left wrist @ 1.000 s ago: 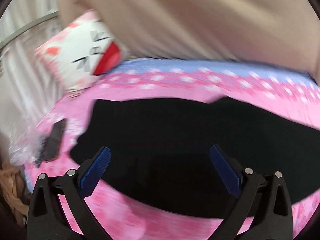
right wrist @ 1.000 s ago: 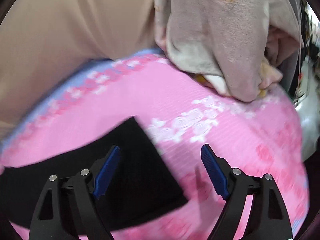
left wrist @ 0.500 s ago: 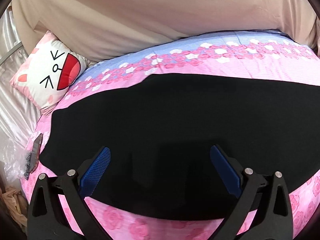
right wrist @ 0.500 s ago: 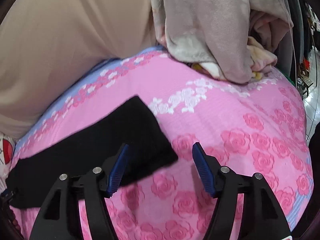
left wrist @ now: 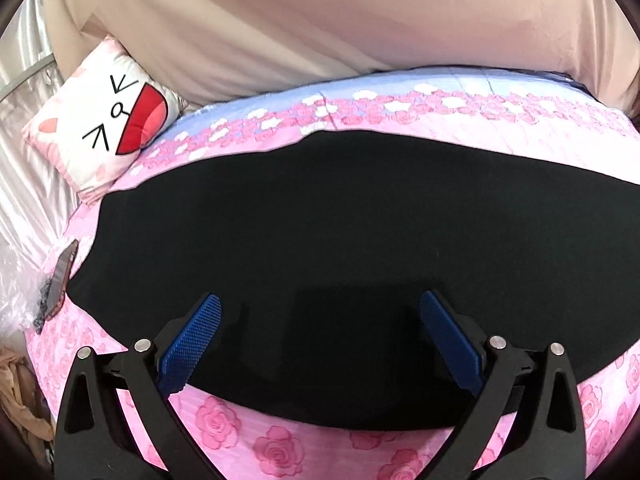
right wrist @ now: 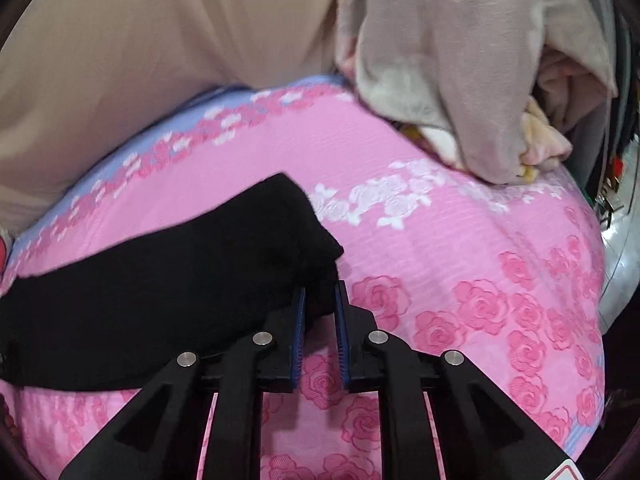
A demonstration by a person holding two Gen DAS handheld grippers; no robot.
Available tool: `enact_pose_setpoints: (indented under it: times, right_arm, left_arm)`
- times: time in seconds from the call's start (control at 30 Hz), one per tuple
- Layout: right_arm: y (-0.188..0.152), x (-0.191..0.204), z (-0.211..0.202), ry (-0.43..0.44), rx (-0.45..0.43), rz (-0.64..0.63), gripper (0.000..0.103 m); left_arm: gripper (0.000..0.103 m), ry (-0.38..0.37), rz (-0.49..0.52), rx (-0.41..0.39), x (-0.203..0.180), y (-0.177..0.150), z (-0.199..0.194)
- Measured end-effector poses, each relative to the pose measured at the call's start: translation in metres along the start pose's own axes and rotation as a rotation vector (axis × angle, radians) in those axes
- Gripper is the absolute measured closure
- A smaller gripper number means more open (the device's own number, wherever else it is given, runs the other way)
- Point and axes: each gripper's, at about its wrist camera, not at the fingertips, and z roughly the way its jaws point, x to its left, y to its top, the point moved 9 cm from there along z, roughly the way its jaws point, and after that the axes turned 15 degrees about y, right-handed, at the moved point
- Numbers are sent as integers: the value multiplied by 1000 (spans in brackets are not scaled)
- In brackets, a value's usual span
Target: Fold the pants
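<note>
**Right gripper pinching the pants' corner, left gripper spread above them**

The black pants (left wrist: 340,248) lay flat across the bed (left wrist: 280,448), on its pink rose-print sheet, stretched sideways in a long band. The right gripper (right wrist: 320,300) was closing its blue pads on the near corner of the pants' end, and a bunch of black cloth sat pinched between them, slightly lifted off the sheet. The left gripper (left wrist: 320,320) hung over the wide part of the pants with its fingers well apart, nothing between them. A cat-face pillow (left wrist: 100,128) leaned at the bed's far left corner, and a phone (left wrist: 62,276) lay near the left edge. A heap of grey-beige blankets (right wrist: 472,72) sat at the bed's far right.
</note>
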Motion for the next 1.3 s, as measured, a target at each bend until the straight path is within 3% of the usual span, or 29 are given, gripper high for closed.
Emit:
enact_pose_setpoints:
  times: [0.07,0.13,0.23,0.27,0.3,0.37,0.53,0.63,0.8,0.93,1.03,1.17,1.3]
  right_arm:
    - [-10,-26,18,-20,47,74,92]
    - [-9,-24,10,25,36,104,87]
    - [-12,-15,-5,10,14,100,84]
    - [-14,-13,-9,8,5,105,76]
    - [-15,-10,-15,14,-10,121,59]
    - [-19,-7,-18,43,-28,168,45]
    - [-34,2,-14,89,-36,248,44]
    - [-34,10,-6,105,-45,264,34]
    - [-38,16,-5,129,-58,299,29]
    - [-38,19,-4,110,-51,289,28]
    - [-43,24,-7,148,-31,319,28]
    - [-47,35,-4,150,-35,282,17]
    - [-33,36,9,149,-45,272,17]
  left_arm:
    - [5,6,12,-10,-1,-2,1]
    - [5,6,30,15,-4,-7,7]
    - [5,-15,14,27,-4,-7,10]
    - [5,-21,12,36,-4,-8,11]
    - [5,-28,7,40,-4,-8,12]
    - [5,-45,-4,49,-3,-9,13]
    - [5,-94,-42,82,0,-12,19]
    - [5,-113,-55,92,0,-13,20]
    - [5,-129,-65,97,0,-13,21]
    - [5,-143,-74,102,1,-14,21]
    - [5,-147,-77,103,1,-14,21]
    - [5,-156,-82,110,2,-14,21]
    - [5,-165,-88,112,2,-14,21]
